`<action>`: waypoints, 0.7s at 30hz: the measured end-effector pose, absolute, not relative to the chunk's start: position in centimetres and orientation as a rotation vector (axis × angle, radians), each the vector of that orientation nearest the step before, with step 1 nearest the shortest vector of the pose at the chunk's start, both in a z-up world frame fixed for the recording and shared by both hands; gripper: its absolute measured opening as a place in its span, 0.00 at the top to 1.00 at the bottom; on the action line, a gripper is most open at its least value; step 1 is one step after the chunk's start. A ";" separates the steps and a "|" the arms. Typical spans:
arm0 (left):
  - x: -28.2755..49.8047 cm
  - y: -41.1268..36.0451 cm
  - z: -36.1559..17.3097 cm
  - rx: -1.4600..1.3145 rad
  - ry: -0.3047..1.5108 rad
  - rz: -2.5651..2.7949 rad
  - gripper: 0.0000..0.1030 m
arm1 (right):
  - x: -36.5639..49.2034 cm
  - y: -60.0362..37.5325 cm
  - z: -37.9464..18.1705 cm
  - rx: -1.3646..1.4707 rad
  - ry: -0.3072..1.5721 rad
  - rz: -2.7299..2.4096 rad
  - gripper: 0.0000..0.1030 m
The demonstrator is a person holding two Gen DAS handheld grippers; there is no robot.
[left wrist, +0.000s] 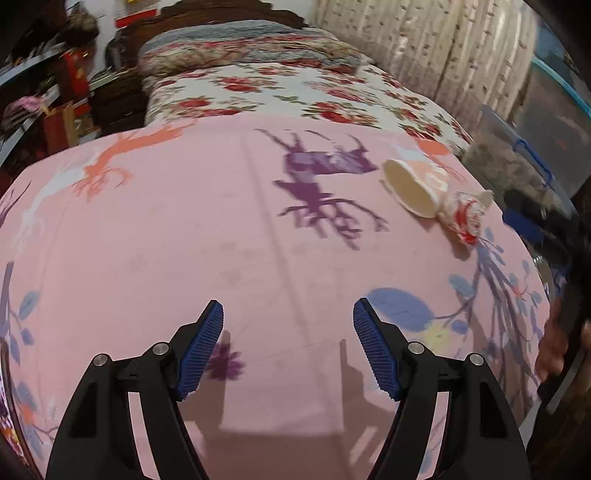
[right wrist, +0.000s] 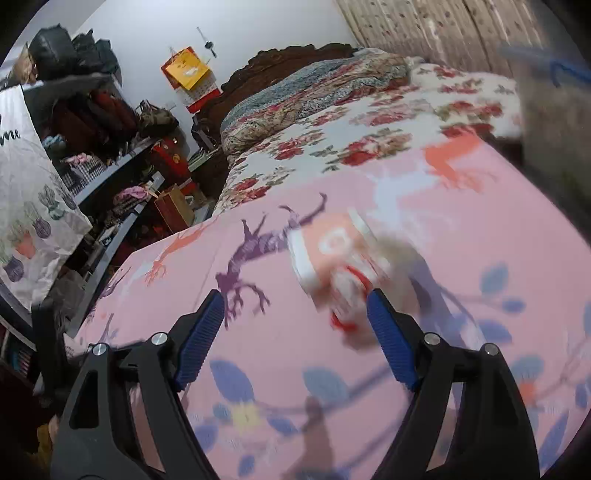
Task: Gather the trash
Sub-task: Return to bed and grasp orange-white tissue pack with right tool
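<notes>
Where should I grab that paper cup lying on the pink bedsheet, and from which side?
Probably across the paper cup wall near its open rim, coming from above. It lies on its side on the pink sheet, mouth facing the left gripper, crumpled wrapper against its base. The open right gripper looks closer.

A bed fills the room, spread with a pink sheet (left wrist: 184,229) printed with deer and leafy branches. Toward its head lie a white rose-patterned quilt (right wrist: 369,136) and a folded floral blanket (right wrist: 303,92), against a dark carved headboard (right wrist: 273,62). Cluttered shelves (right wrist: 110,162) line one side under a pale wall (right wrist: 147,29); a patterned curtain (left wrist: 424,48) hangs opposite.
</notes>
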State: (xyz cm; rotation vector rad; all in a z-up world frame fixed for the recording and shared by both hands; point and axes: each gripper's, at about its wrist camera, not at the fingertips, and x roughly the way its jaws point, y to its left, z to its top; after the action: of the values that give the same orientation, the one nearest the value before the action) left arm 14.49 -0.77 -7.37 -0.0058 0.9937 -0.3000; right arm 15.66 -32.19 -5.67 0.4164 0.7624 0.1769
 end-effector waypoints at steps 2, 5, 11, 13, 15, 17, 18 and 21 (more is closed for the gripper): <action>14.4 0.7 -7.6 -0.018 0.990 -0.273 0.33 | 17.6 -32.1 -5.6 0.412 0.779 0.156 0.23; 14.3 2.4 -7.9 -0.034 0.984 -0.243 0.33 | 21.5 -31.4 -5.6 0.338 0.836 0.074 0.23; 13.9 5.1 -9.0 -0.062 0.989 -0.193 0.33 | 28.0 -32.1 -7.4 0.304 0.998 -0.008 0.22; 13.6 5.5 -9.1 -0.051 0.973 -0.181 0.29 | 29.4 -32.9 -8.7 0.340 1.058 -0.041 0.22; 13.4 5.6 -9.3 -0.026 0.958 -0.178 0.29 | 30.4 -33.4 -10.2 0.381 1.113 -0.039 0.23; 13.1 5.4 -9.4 0.000 0.944 -0.178 0.29 | 31.0 -33.5 -11.5 0.421 1.156 -0.009 0.23; 13.1 5.3 -9.4 0.005 0.942 -0.179 0.28 | 31.0 -33.3 -12.0 0.438 1.171 0.009 0.23; 13.1 5.6 -9.3 -0.024 0.938 -0.194 0.27 | 30.9 -32.0 -12.2 0.420 1.175 0.065 0.23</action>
State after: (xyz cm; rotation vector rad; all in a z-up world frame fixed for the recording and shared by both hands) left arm 13.07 5.64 -9.28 -0.0240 0.9376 -0.1942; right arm 30.88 -32.02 -12.23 0.4196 1.1746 0.0646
